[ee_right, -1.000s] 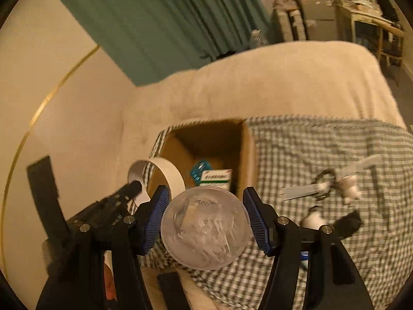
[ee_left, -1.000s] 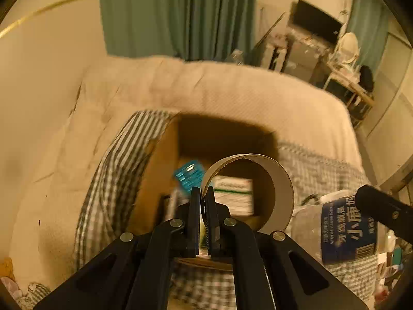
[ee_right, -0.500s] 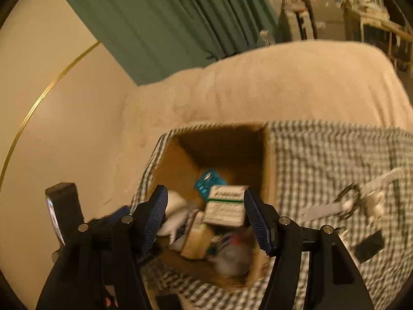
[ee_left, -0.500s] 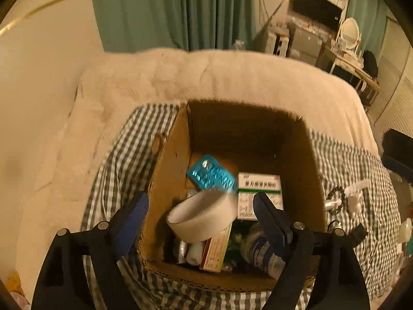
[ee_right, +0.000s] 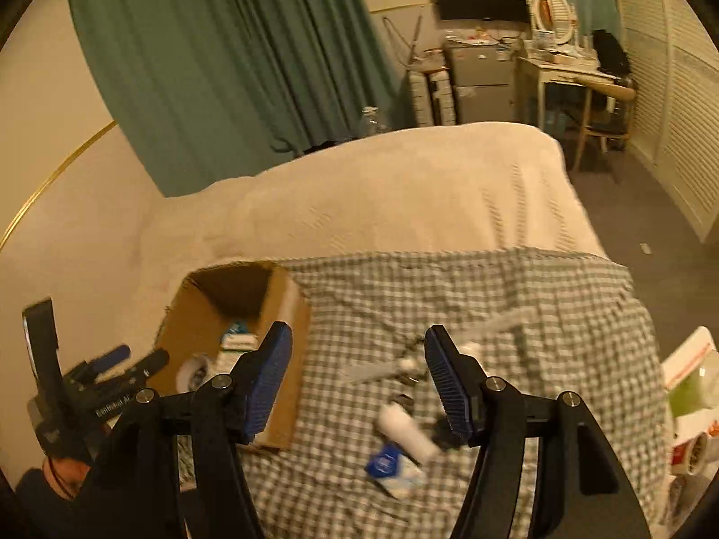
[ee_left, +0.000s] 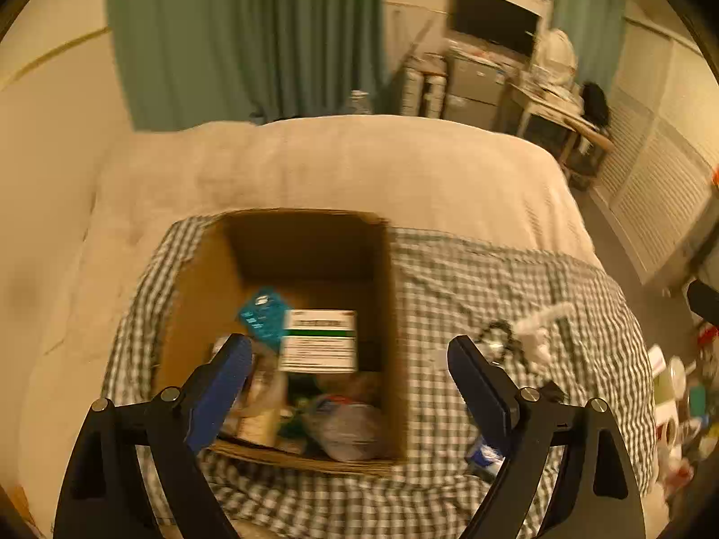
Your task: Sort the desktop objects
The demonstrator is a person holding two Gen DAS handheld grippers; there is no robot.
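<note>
- Left gripper (ee_left: 348, 377) hangs above the open brown cardboard box (ee_left: 197, 296), fingers spread wide, holding nothing.
- Right gripper (ee_right: 355, 373) hovers over the green-and-white checked cloth (ee_right: 561, 314), likewise wide and empty.
- A white cylindrical bottle (ee_right: 406, 433) lies on the cloth beside the box.

Matt brown cardboard box (ee_left: 202, 296), woven checked cloth (ee_left: 494, 287), soft fleecy cream blanket (ee_right: 404, 188), glossy paper carton (ee_left: 320, 341)
</note>
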